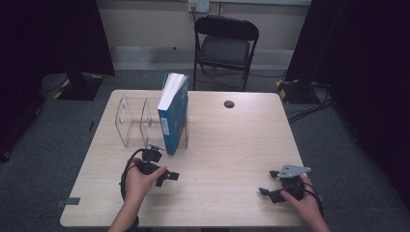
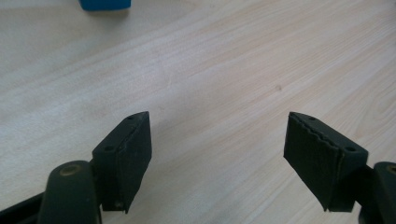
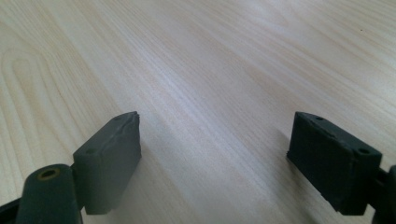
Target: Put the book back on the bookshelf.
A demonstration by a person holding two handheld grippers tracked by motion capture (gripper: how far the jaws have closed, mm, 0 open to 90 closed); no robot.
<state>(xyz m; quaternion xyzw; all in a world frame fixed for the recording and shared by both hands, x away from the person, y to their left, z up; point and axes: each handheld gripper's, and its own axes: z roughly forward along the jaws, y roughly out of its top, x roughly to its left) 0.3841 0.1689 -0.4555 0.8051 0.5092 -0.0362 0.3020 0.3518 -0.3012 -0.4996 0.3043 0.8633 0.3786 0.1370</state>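
A blue book (image 1: 173, 112) with white pages stands upright in the right-hand slot of a clear acrylic rack (image 1: 131, 121) at the table's back left. Just in front of the rack, a hand holds my left gripper (image 1: 164, 165), open and empty, low over the wood. In the left gripper view the left gripper (image 2: 217, 115) has bare tabletop between its wide-apart jaws, and a corner of the blue book (image 2: 105, 4) shows at the top edge. Near the front right edge, my right gripper (image 1: 269, 182) (image 3: 215, 114) also stands open over bare wood, pointing left.
The light wooden table (image 1: 227, 145) has a black round grommet (image 1: 229, 104) near its back edge. A black folding chair (image 1: 225, 46) stands behind the table. Dark curtains hang at both sides and cables lie on the floor at the right.
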